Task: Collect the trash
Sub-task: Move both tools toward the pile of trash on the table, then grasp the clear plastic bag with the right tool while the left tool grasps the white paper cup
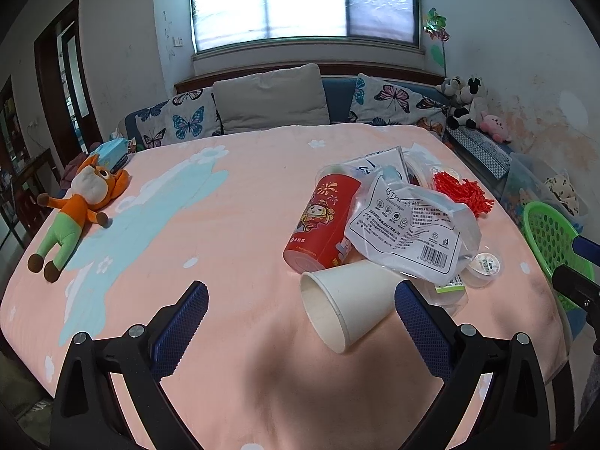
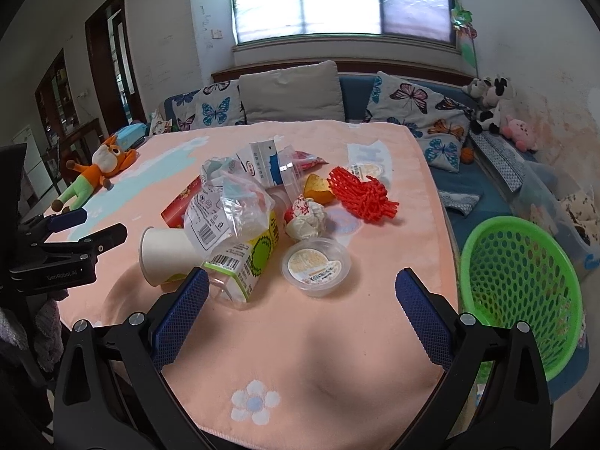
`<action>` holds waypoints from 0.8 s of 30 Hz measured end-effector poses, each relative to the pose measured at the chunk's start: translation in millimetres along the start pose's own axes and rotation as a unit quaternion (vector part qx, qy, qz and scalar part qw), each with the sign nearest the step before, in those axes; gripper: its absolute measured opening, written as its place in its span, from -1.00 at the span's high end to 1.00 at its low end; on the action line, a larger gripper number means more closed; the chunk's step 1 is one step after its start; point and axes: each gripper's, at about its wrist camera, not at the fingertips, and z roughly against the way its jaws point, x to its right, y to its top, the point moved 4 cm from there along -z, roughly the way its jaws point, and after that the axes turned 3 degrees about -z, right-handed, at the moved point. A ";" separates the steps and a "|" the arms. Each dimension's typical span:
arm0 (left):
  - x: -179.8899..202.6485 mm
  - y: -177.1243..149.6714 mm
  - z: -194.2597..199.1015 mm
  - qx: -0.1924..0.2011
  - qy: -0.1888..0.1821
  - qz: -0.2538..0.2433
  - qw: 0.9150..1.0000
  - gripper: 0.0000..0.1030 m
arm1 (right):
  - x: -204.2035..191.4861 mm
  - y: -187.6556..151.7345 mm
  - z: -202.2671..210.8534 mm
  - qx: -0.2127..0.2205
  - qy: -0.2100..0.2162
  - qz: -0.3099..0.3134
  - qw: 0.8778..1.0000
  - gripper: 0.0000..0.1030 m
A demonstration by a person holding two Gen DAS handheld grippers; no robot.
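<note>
Trash lies heaped on the peach flowered blanket [image 2: 337, 356]: a white paper cup [image 1: 345, 303] on its side sits just ahead of the left gripper [image 1: 302, 300], between its spread blue-padded fingers and nearer the right one. The right gripper [image 2: 302, 288], also spread wide and holding nothing, hovers just before a round clear lidded plastic tub [image 2: 315, 265] and a clear yellow-green labelled box [image 2: 243, 262]. A green perforated plastic basket [image 2: 521, 292] stands to its right, beside the table edge.

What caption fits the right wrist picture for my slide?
Open right gripper faces a trash pile with a paper cup, beside a green basket.
</note>
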 end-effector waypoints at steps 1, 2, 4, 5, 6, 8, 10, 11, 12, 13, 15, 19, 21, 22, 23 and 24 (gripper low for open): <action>-0.6 0.4 -0.8 -0.001 0.001 0.000 1.000 -0.88 | -0.6 1.6 -1.3 0.000 0.002 0.001 1.000 -0.92; -1.6 1.0 -2.3 -0.002 0.001 0.001 1.000 -0.88 | -1.4 3.4 -2.5 0.000 0.004 0.002 1.000 -0.92; -3.8 1.8 -4.4 -0.004 0.000 0.004 1.000 -0.88 | -2.8 7.1 -5.5 -0.002 0.006 0.007 1.000 -0.92; -4.3 2.3 -4.9 -0.005 0.000 0.005 1.000 -0.88 | -3.7 9.4 -7.0 -0.001 0.006 0.010 1.000 -0.92; -4.6 2.7 -5.5 -0.005 0.000 0.005 1.000 -0.88 | -4.7 10.9 -8.5 -0.002 0.008 0.013 1.000 -0.92; -6.0 3.3 -6.3 -0.006 -0.002 0.006 1.000 -0.88 | -7.7 15.4 -12.6 -0.003 0.012 0.018 1.000 -0.92; -6.4 2.9 -8.2 -0.009 -0.005 0.005 1.000 -0.88 | -11.4 20.4 -16.5 -0.005 0.018 0.023 1.000 -0.92; -6.7 2.6 -9.0 -0.011 -0.006 0.004 1.000 -0.88 | -12.4 22.0 -18.2 -0.005 0.019 0.026 0.999 -0.91; -7.2 2.3 -9.6 -0.012 -0.007 0.004 1.000 -0.88 | -14.4 24.6 -20.6 -0.005 0.021 0.030 0.999 -0.91; -7.9 1.9 -10.2 -0.013 -0.008 0.005 1.000 -0.88 | -16.6 27.3 -23.6 -0.006 0.024 0.035 0.999 -0.89; -9.2 2.7 -11.6 -0.015 -0.010 0.006 1.000 -0.87 | -21.1 32.1 -29.9 -0.010 0.031 0.042 0.999 -0.86; -12.1 0.9 -14.2 -0.023 -0.023 0.012 0.999 -0.87 | -28.3 39.8 -42.5 -0.017 0.043 0.053 0.998 -0.84; -13.0 0.1 -15.4 -0.025 -0.025 0.011 0.999 -0.86 | -31.4 43.6 -50.2 -0.022 0.050 0.056 0.997 -0.80; -12.7 0.1 -15.7 -0.026 -0.027 0.011 0.999 -0.86 | -32.6 45.7 -55.0 -0.027 0.054 0.056 0.997 -0.78; -12.5 -0.2 -17.1 -0.027 -0.030 0.009 0.999 -0.86 | -34.1 47.7 -60.2 -0.032 0.061 0.056 0.996 -0.75; -12.3 -0.9 -18.2 -0.029 -0.032 0.008 0.999 -0.86 | -35.0 48.9 -63.2 -0.035 0.065 0.056 0.996 -0.74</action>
